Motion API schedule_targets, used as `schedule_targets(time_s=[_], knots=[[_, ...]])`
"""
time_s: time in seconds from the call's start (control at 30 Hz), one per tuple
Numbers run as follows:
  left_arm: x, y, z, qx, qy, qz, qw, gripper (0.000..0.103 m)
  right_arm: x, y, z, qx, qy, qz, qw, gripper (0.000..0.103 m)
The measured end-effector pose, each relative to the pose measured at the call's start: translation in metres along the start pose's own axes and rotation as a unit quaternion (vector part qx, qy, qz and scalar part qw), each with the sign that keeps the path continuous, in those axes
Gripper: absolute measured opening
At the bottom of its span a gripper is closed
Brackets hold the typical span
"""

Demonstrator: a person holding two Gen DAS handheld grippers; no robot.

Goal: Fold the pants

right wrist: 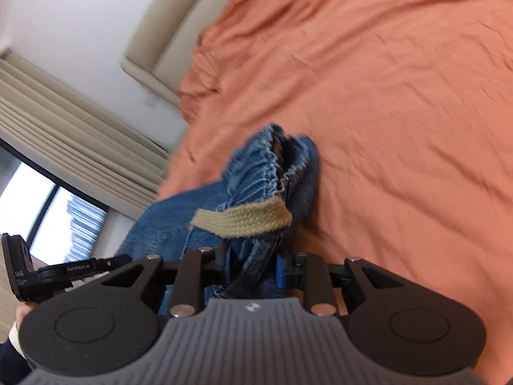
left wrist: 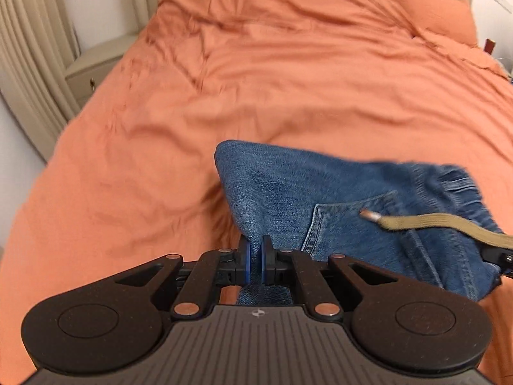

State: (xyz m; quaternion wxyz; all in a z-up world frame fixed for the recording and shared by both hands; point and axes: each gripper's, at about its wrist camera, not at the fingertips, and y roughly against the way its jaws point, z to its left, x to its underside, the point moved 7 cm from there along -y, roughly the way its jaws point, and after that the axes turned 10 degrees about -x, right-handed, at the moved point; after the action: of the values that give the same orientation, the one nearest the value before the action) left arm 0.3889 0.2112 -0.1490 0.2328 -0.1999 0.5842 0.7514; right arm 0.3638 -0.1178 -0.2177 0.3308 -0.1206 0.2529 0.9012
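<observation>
A bed (left wrist: 288,73) covered by one rumpled orange sheet fills both views, with one orange pillow (left wrist: 426,3) seen at 1 o'clock in the left wrist view, one pale nightstand (left wrist: 96,67) at 10 o'clock, and pleated cream curtains (right wrist: 73,147) beside a window (right wrist: 48,215) at 9 o'clock in the right wrist view. One pair of blue jeans (left wrist: 336,199) is held just above the sheet — bunched, with one tan drawstring (right wrist: 243,218) draped across the gathered waistband. Two grippers are counted: the left gripper (left wrist: 255,256) is clamped on a denim fold, and the right gripper (right wrist: 253,269) is pinched on the waistband end.
</observation>
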Motion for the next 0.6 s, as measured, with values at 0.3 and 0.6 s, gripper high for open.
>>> schedule_targets(time_s=[0.3, 0.6], knots=[[0.014, 0.008, 0.040, -0.032, -0.026, 0.007, 0.9991, 0.016, 0.007, -0.004, -0.007, 0.076, 0.063, 0.024, 0.995, 0.046], [-0.035, 0.122, 0.154, -0.177, -0.066, -0.058, 0.9802, 0.020, -0.043, 0.010, 0.035, 0.102, 0.152, -0.009, 0.983, 0.059]])
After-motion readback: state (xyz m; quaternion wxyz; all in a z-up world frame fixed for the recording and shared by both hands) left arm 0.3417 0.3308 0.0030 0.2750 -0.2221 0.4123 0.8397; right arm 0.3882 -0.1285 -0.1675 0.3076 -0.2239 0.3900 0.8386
